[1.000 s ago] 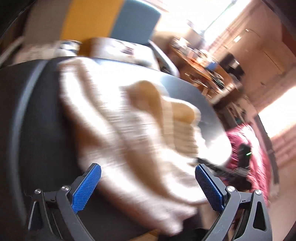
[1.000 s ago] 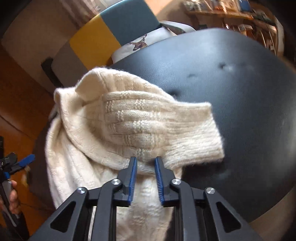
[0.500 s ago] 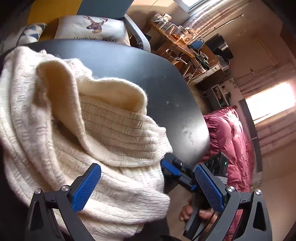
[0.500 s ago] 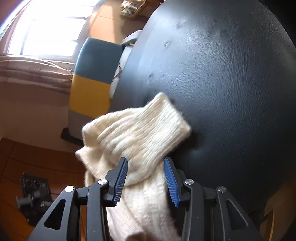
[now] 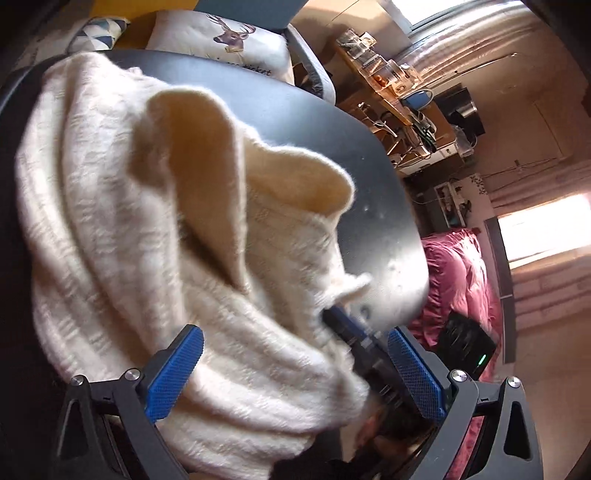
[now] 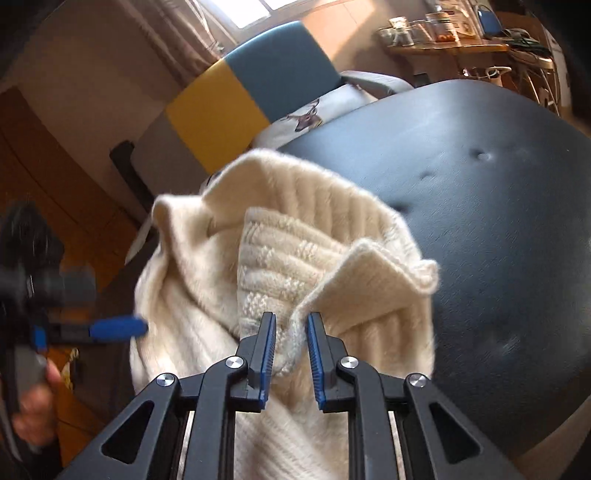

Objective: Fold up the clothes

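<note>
Right hand-held gripper (image 6: 290, 334) pinching cream sweater (image 6: 295, 266) (bunched)

A black leather-topped table (image 6: 498, 229) anchors the room. Behind it stands a yellow-and-teal armchair (image 6: 258, 85) holding a deer-print cushion (image 5: 229, 40); beyond, a cluttered wooden desk (image 5: 399, 92); right, a magenta bedspread (image 5: 458, 273) near a sunlit window (image 5: 546, 232).

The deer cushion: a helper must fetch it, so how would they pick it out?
Past the black padded surface holding the cream sweater stands a yellow and blue chair. On its seat lies the deer cushion, white with a stag's head, unlike the triangle-patterned cushion beside it.
</note>
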A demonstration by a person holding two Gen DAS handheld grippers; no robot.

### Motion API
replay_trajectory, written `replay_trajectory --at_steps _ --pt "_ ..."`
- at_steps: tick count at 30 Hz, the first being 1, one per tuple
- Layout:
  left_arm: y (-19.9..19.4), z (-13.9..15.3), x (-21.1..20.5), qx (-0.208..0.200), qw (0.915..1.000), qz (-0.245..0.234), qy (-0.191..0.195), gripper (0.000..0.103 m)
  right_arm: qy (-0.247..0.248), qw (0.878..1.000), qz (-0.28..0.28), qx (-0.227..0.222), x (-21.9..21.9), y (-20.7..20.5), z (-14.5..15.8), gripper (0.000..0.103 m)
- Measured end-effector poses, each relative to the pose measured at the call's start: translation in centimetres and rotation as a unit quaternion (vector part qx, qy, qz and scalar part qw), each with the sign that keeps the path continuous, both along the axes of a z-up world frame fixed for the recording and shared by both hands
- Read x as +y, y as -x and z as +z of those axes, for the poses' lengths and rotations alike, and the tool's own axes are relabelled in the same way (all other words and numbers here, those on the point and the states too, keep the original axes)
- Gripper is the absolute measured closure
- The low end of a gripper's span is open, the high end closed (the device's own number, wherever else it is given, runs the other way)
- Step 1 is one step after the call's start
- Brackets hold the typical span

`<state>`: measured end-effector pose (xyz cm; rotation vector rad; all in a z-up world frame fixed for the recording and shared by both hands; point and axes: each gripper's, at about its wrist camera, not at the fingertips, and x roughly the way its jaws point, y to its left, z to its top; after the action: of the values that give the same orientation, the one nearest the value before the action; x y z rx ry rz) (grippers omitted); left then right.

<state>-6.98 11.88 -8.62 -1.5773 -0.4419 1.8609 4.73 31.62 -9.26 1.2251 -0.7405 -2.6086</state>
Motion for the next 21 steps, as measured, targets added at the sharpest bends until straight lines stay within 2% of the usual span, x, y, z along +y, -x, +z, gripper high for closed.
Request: replay_trajectory --at_steps 5,7,9,10,12,16,19,21 --pt "1.6 -1.7 4.2 -0.071 0.9973 -0.014 -0.015 0.003 -0.001 1.000 0.007 -0.006 -0.1 -0.6 -0.9 0.082" --pt "1.9 -2.3 5.5 -0.076 0.9970 -0.013 -0.008 0.012 -0.004 1.000 0.003 -0.010 0.3 -0.7 -1.1 0.081" --pt "1.9 -3.0 6.5 -0.066 0.9975 -0.018 0.018 0.039 -0.004 1.000 0.001 -0.014 0.4 -0.6 -1.4 0.072" --pt "1.8 -3.3 6.9 -0.057 0.9975 -0.021 0.034 0.045 0.000 1.000 -0.002 -0.016 0.5 -0.5 -1.6 0.072" --pt "1.4 -3.9 7.5 -0.042 0.9968 -0.028 0.062 0.066 0.006 1.000 -0.005 -0.016 0.8 -0.5 -1.9 0.072" --pt "1.4 -4.7 7.1 -0.038 0.9957 -0.021 0.082 0.070 0.008 1.000 -0.008 -0.011 1.1 -0.4 -2.3 0.073" --pt "1.5 -4.6 6.8 -0.026 0.9958 -0.015 0.087 0.086 0.002 1.000 -0.008 -0.010 0.8 -0.4 -2.4 0.073" --pt "1.4 -4.6 6.2 -0.023 0.9964 -0.010 0.081 0.090 0.000 1.000 -0.008 -0.014 0.5 -0.4 -2.3 0.073"
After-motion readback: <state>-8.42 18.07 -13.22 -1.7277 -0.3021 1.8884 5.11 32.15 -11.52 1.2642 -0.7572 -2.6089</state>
